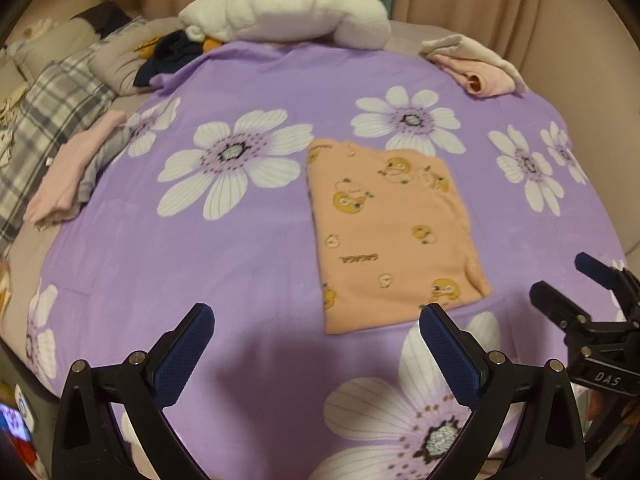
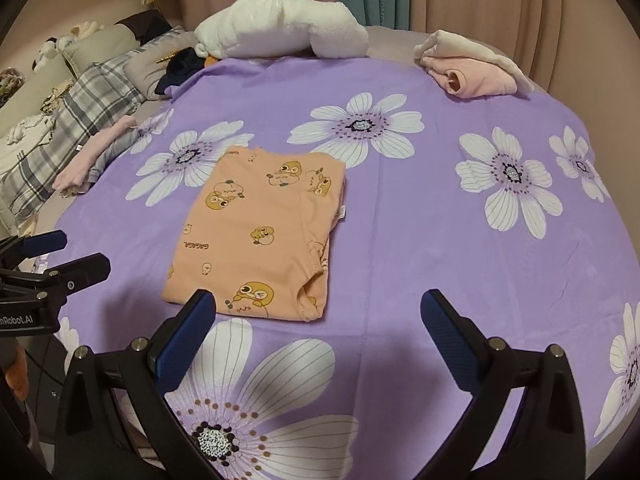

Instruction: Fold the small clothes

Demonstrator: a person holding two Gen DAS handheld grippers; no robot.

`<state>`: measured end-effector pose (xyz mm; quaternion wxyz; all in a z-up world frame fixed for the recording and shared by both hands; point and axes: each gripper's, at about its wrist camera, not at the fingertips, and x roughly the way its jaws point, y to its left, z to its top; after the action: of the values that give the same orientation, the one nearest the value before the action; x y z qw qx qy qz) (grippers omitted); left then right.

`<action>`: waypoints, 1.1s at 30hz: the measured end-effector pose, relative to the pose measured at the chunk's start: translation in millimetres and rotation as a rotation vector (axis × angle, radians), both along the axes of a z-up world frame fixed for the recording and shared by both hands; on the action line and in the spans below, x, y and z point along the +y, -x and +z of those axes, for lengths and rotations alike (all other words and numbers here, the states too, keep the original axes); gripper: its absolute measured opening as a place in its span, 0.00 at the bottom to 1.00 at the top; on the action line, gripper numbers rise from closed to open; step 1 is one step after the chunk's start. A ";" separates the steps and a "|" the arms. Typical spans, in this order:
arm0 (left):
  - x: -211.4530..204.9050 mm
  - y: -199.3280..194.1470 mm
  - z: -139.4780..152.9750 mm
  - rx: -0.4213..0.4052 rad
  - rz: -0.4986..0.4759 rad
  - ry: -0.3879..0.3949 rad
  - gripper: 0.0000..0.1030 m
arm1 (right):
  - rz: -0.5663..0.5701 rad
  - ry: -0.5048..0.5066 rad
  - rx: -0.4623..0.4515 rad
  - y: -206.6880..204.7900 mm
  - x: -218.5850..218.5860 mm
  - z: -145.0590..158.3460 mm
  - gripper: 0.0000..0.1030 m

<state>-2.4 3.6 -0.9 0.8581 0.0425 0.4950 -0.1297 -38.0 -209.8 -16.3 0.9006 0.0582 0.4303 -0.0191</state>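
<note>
A small peach garment with yellow cartoon prints [image 1: 392, 232] lies folded into a flat rectangle on the purple flowered sheet [image 1: 240, 260]; it also shows in the right wrist view [image 2: 260, 232]. My left gripper [image 1: 318, 316] is open and empty, hovering just short of the garment's near edge. My right gripper [image 2: 318, 300] is open and empty, also near the garment's near edge. Each gripper shows in the other's view: the right gripper [image 1: 568, 280] at the right edge, the left gripper [image 2: 68, 250] at the left edge.
A white bundled blanket [image 1: 288, 12] lies at the far edge. Folded pink and cream clothes [image 1: 476, 66] sit at the far right. Pink and grey clothes [image 1: 72, 172] lie at the left edge beside plaid bedding [image 1: 44, 120]. Dark clothes [image 1: 168, 56] lie at the far left.
</note>
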 end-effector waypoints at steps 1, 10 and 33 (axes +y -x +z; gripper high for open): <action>1.1 -1.4 -2.1 0.007 0.003 -0.003 0.98 | -0.002 0.004 0.002 -1.5 0.8 -0.4 1.00; 3.5 -3.3 -4.6 0.014 0.009 -0.011 0.98 | 0.011 0.004 0.003 -7.5 4.2 1.9 1.00; 2.6 4.8 8.5 0.029 -0.006 -0.007 0.98 | 0.021 -0.012 -0.021 3.5 4.2 19.9 1.00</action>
<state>-7.3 6.3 7.6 0.8502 0.0449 0.5079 -0.1310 -41.5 -205.6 3.6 0.9048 0.0593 0.4216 -0.0067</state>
